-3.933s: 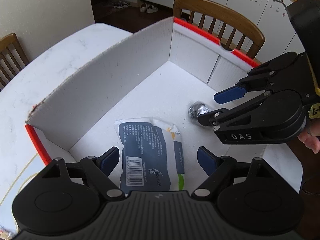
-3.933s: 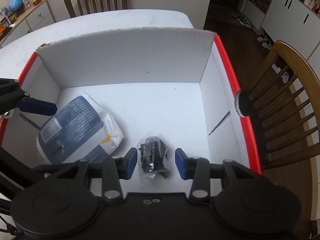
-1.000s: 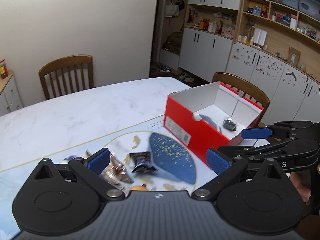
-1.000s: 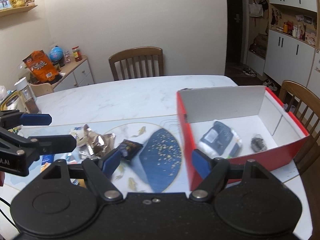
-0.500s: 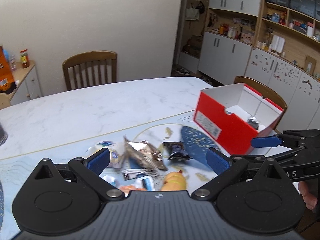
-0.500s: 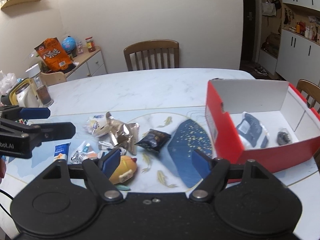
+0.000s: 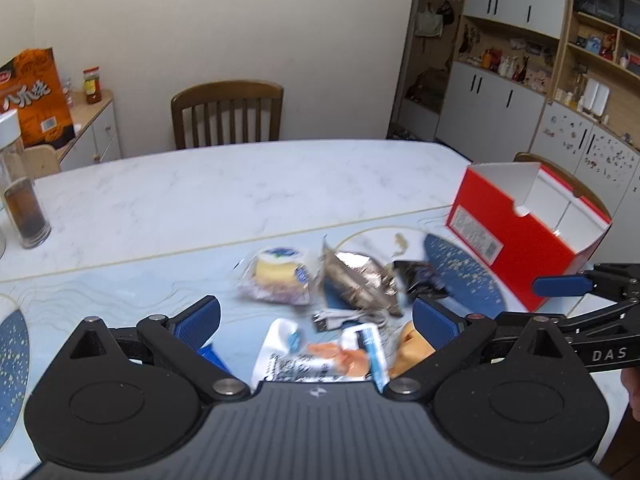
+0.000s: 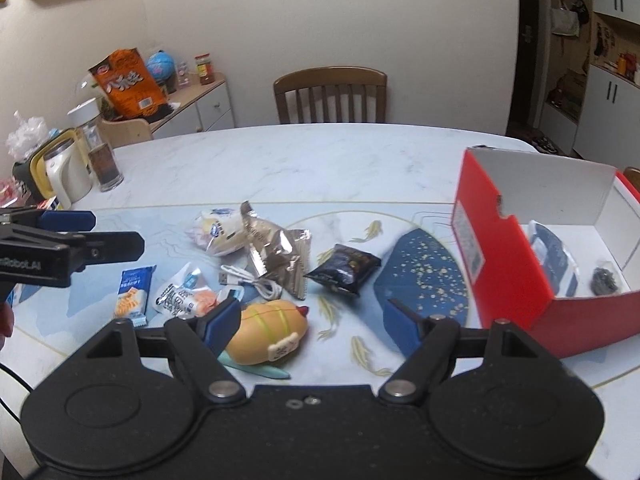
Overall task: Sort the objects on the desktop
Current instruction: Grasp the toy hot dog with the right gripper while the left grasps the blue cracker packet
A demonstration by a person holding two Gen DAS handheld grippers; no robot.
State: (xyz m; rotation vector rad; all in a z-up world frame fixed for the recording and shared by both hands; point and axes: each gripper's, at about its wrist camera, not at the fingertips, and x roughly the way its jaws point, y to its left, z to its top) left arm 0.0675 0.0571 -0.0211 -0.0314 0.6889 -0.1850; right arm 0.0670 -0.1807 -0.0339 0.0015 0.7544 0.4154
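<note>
My left gripper [image 7: 316,322] is open and empty above the near edge of a pile of packets. Under it lie a white packet [image 7: 320,356], a cake packet [image 7: 276,276] and a silver foil packet [image 7: 356,276]. My right gripper [image 8: 312,320] is open and empty too, with a hot-dog toy [image 8: 268,336] just beyond its left finger. A black packet [image 8: 344,270], a USB cable [image 8: 252,284] and a blue wafer packet [image 8: 132,296] lie nearby. The red box [image 8: 500,264] at the right holds a blue pouch [image 8: 552,260] and a small black bag [image 8: 604,280].
A glass bottle of dark liquid [image 8: 100,152] and a white jug [image 8: 64,172] stand at the table's left edge. A wooden chair [image 8: 330,94] is at the far side. A dark blue round patch [image 8: 424,280] on the mat lies between pile and box.
Both grippers have come out of the red box, leaving the pouch and black bag inside, and have swung left and back over the pile of packets. Both stay open.
</note>
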